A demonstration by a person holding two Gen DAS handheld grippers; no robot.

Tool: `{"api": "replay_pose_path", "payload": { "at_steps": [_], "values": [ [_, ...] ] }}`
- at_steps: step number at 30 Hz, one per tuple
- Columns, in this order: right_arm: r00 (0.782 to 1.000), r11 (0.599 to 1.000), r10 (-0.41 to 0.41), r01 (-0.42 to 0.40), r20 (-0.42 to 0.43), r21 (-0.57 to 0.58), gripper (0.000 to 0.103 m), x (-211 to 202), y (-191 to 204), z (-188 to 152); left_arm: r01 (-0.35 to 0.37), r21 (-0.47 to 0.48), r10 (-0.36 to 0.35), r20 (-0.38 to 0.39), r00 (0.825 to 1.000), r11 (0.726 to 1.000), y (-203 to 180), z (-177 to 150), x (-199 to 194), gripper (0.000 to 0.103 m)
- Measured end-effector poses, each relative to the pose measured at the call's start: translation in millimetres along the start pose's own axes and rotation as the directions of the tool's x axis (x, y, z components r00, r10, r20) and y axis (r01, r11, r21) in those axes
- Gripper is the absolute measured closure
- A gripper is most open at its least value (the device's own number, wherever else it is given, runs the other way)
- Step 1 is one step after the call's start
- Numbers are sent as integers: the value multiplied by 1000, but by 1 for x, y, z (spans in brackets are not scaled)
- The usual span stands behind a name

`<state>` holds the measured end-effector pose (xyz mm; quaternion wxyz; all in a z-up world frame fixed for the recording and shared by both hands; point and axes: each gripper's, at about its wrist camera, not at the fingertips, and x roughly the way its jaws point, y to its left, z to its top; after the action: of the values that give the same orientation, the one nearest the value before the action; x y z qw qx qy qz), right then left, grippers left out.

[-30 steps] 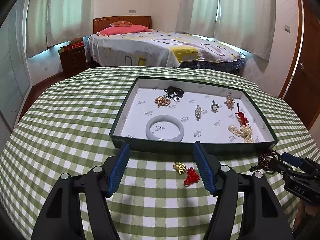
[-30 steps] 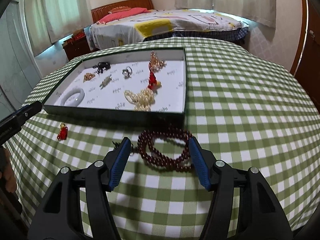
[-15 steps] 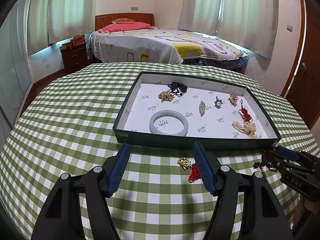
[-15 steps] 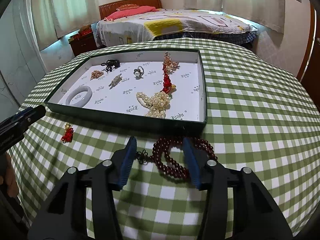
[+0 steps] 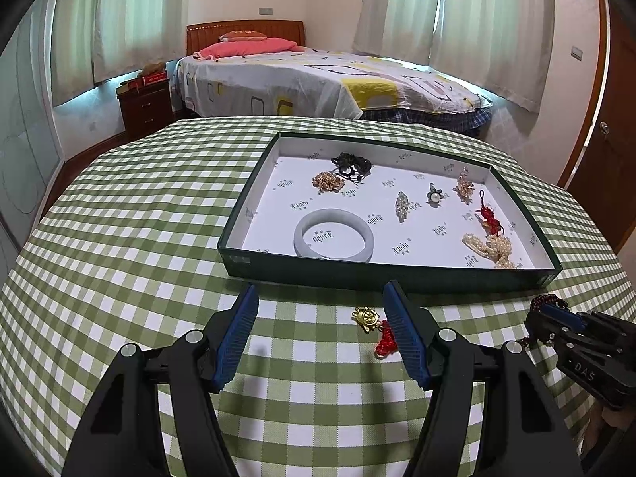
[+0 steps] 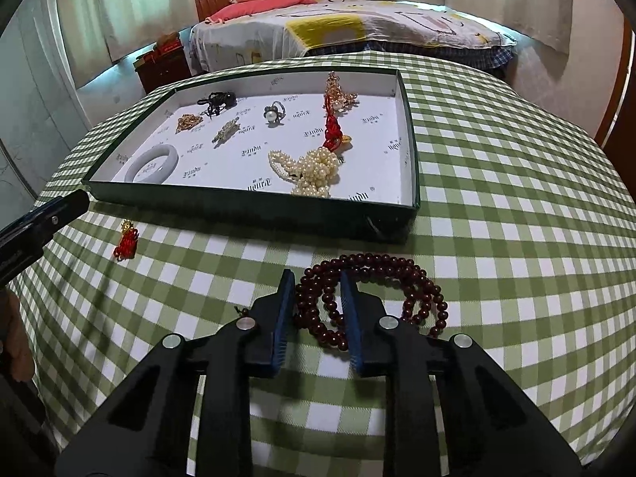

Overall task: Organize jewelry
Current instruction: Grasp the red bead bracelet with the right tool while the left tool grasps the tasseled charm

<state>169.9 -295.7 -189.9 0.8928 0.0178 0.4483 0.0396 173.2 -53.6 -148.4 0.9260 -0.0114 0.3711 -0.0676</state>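
A dark red bead necklace (image 6: 397, 278) lies on the checked cloth in front of the dark green box (image 6: 238, 210). My right gripper (image 6: 316, 276) is closing on it; a bunch of beads fills the gap and touches both blue pads. My left gripper (image 5: 321, 290) hovers open and empty above the cloth, just before the box (image 5: 397, 276). A gold charm with a red tassel (image 5: 367, 317) lies on the cloth beside its right finger. The box holds a white bangle (image 5: 334, 238), a pearl strand (image 5: 493, 248), a red knot charm (image 5: 489, 216) and several small pieces.
The round table drops away on all sides. Behind it stand a bed (image 5: 318, 79) and a nightstand (image 5: 145, 105), and a wooden door (image 5: 608, 159) is at the right. A hand (image 6: 16, 338) shows at the left edge of the right wrist view.
The right gripper's jaws have narrowed from wide apart to tight around a bunch of the red beads. The left gripper has stayed open in the same place.
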Motion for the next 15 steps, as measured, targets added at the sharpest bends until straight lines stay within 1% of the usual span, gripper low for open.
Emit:
{"api": "replay_pose_path", "payload": {
  "at_steps": [1,5,11,15],
  "values": [
    [1000,1000,-6,6,4,-6,80,0,1,-1,1,1,-1,-2,1000,1000,-1,-1,0,39],
    [1000,1000,-19,19,16,-17,87,-2,2,-4,3,7,-3,-4,1000,1000,-2,-2,0,39],
    [1000,1000,-15,15,27,-17,88,-4,5,-4,9,20,-9,-22,1000,1000,-4,-5,4,39],
    [998,999,-14,16,54,-31,88,-10,8,-2,23,33,-22,-36,999,999,-7,-7,7,39]
  ]
}}
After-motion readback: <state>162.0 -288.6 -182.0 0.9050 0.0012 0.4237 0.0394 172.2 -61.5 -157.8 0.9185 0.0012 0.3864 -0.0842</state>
